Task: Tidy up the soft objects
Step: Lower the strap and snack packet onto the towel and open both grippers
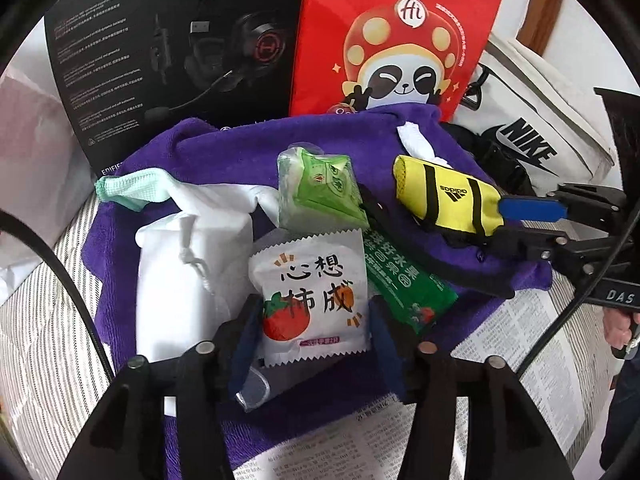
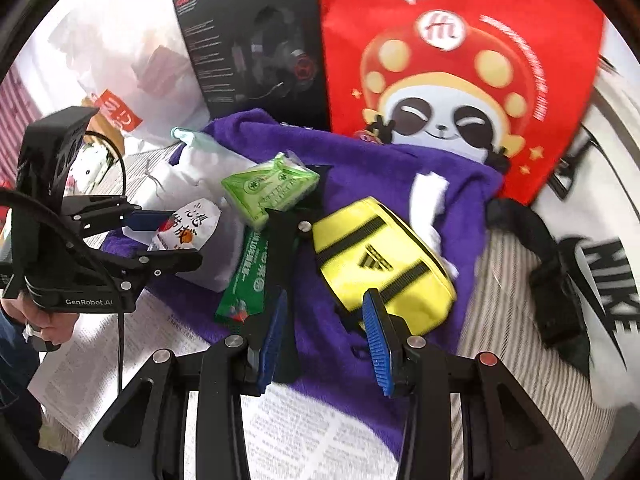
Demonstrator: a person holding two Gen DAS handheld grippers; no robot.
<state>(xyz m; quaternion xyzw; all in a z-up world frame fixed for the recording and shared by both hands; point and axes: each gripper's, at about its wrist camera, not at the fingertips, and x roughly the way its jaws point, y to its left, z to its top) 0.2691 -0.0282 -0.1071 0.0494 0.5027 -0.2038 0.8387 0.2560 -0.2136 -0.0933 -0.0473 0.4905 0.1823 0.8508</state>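
A white snack packet point(image 1: 312, 300) point(image 2: 180, 230) printed with a red fruit lies flat on a grey pouch point(image 1: 256, 388), between the pads of my left gripper point(image 1: 315, 302) point(image 2: 184, 236). The jaws are open and stand at the packet's two edges. My right gripper point(image 2: 327, 294) point(image 1: 503, 222) is open over the purple towel point(image 1: 240, 148) point(image 2: 360, 152), its tips at the end of a yellow Adidas pouch point(image 1: 448, 196) point(image 2: 380, 260). The pouch's black strap point(image 2: 288, 240) runs under its left finger. A green tissue pack point(image 1: 320, 192), a green sachet point(image 1: 404, 280) and a white drawstring bag point(image 1: 188, 264) share the towel.
Behind the towel stand a black headset box point(image 1: 168, 48) and a red panda bag point(image 1: 400, 40). A white Nike bag point(image 1: 532, 132) lies on the right. Newspaper point(image 2: 288, 432) and striped bedding point(image 1: 48, 320) lie under everything. A hand point(image 2: 48, 320) holds the left gripper.
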